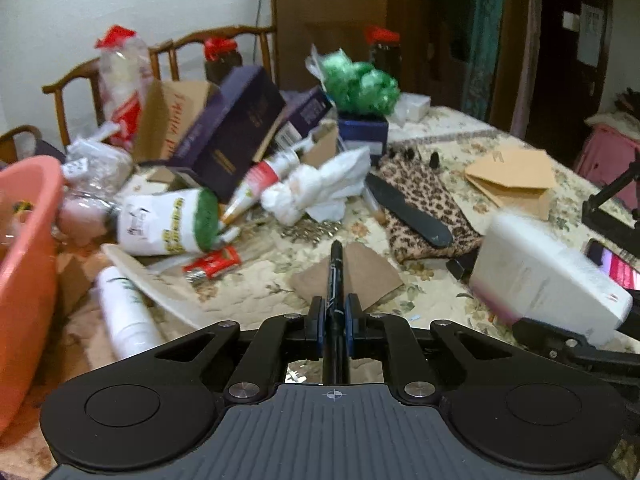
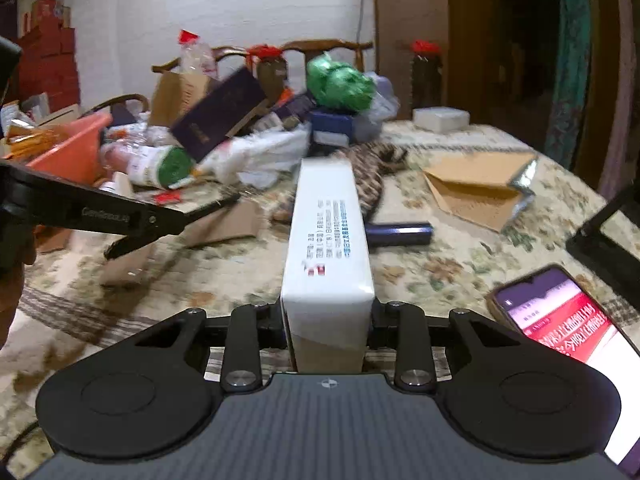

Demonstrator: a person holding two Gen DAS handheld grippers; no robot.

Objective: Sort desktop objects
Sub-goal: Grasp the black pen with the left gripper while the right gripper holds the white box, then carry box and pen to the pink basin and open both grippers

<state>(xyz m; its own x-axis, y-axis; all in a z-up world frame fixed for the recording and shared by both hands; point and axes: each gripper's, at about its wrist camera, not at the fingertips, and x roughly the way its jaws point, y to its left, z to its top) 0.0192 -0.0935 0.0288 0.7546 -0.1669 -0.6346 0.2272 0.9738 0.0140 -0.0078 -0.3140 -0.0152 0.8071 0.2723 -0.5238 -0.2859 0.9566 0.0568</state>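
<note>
Slippage threatens: your left gripper (image 1: 335,316) pinches a black marker (image 1: 335,276); right gripper (image 2: 328,324) clamps a white box (image 2: 326,240) jutting toward twelve o'clock.

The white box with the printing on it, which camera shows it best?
The right wrist view: the white box fills the centre, clamped in the right gripper, its printed side facing up. The left wrist view shows the white box only at the right edge, blurred, print unreadable.
</note>
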